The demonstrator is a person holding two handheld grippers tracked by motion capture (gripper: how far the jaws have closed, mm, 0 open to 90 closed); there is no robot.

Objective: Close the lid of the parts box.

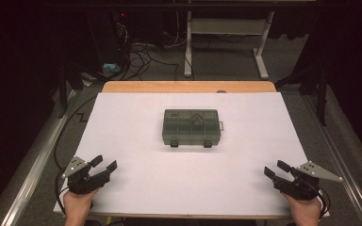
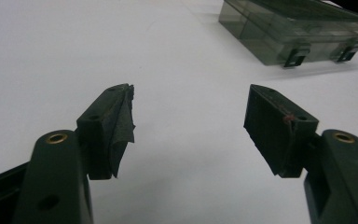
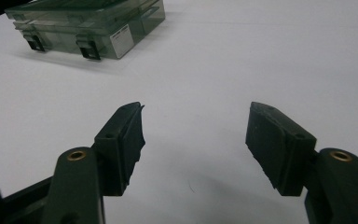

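Both claws spread and empty, compartment box waiting mid-bench.

In the high view the smoky translucent compartment box sits shut at the centre of the frame on the white sheet that covers the bench, its long axis running left to right and its two latches facing the lower edge. The left claw at lower left and the right claw at lower right both rest near the bottom edge, jaws wide apart with nothing between them, each aimed inward and up-frame toward the box and well apart from it. Neither looks clearly nearer, though the angle makes that hard to judge. A small dark item seems to lie inside the box. Beyond the bench: grey floor, cables, white desk legs, dark surroundings.
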